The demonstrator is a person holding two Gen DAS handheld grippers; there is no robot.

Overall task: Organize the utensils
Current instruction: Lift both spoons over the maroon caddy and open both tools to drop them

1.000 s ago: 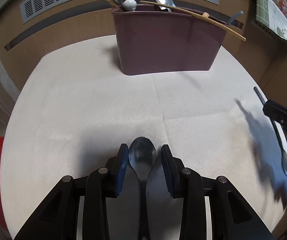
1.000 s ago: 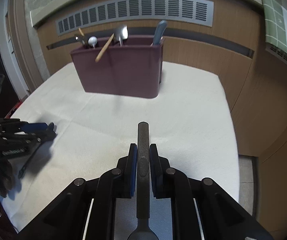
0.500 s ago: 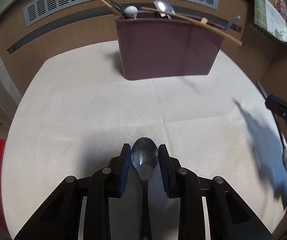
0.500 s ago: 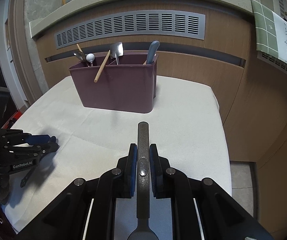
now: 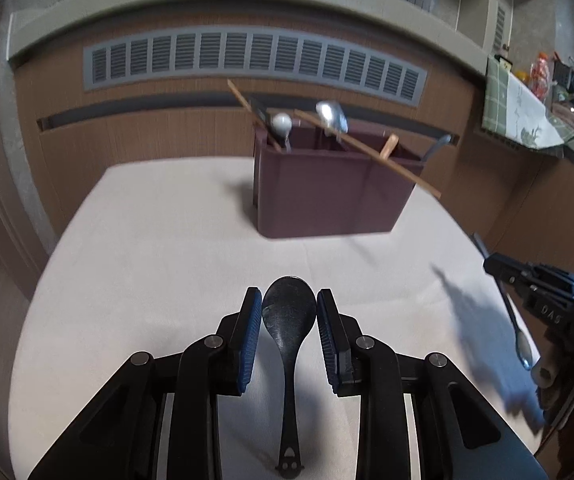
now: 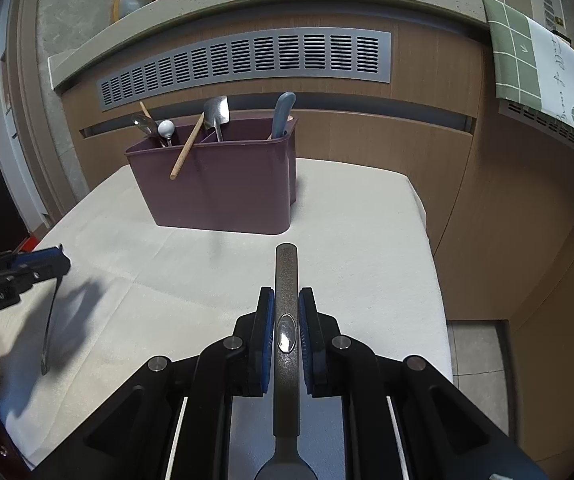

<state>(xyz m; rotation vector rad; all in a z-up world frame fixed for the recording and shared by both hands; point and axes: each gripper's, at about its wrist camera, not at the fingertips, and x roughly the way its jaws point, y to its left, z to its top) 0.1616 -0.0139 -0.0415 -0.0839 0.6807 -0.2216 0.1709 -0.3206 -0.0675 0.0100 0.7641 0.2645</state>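
My left gripper (image 5: 289,318) is shut on the bowl of a dark spoon (image 5: 289,376), and the handle points back toward the camera. In the right wrist view this left gripper (image 6: 59,265) hangs above the white cloth with the dark spoon (image 6: 49,328) dangling below it. My right gripper (image 6: 287,312) is shut on the flat handle of a grey metal spoon (image 6: 287,268), whose bowl lies near the camera. In the left wrist view the right gripper (image 5: 493,267) sits at the right edge, the grey spoon (image 5: 521,344) hanging from it. The maroon utensil holder (image 5: 327,200) (image 6: 223,196) stands at the table's far side.
The holder carries spoons, a blue-handled utensil (image 6: 283,114) and wooden chopsticks, one chopstick (image 5: 371,152) jutting out over its front right. A white cloth (image 6: 347,232) covers the table; its right edge drops to the floor. A wooden wall with a vent grille (image 6: 247,64) stands behind.
The left gripper's pads closed onto the dark spoon's bowl, then it rose and tilted up with the spoon. The right gripper kept its hold and barely moved.
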